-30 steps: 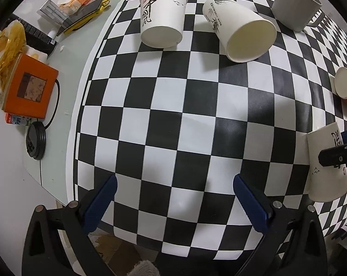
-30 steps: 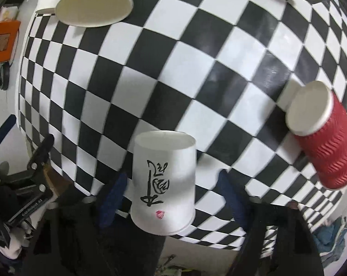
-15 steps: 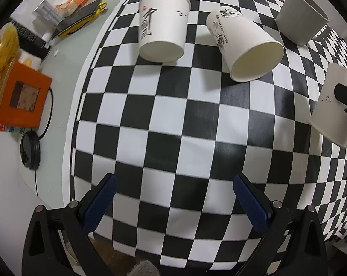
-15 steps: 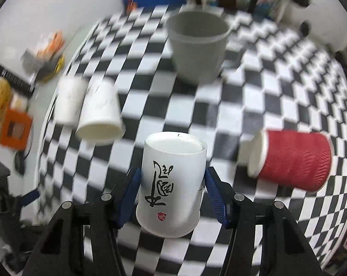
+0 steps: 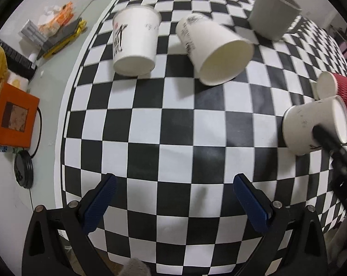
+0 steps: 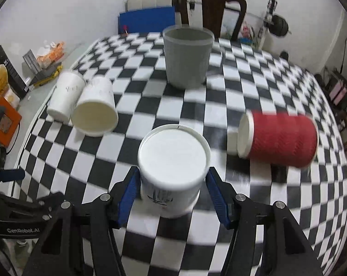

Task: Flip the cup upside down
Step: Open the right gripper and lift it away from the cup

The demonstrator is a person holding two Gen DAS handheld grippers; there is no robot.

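Table's got a black-and-white checkered cloth [image 6: 277, 87] over it, and the bare pale tabletop [image 5: 58, 53] shows along the left edge. Behind it there's a plain white wall [image 6: 69, 7], with a dark wooden chair [image 6: 213, 7] pushed up at the far side and a blue panel [image 6: 147, 21] leaning just beside it, under something white and padded-looking [image 6: 148, 2]. Off to the right it gets dim and cluttered, with a black round thing [image 6: 279, 26] on a stand; can't tell what it is. Light is soft and even, with faint shadows on the cloth.
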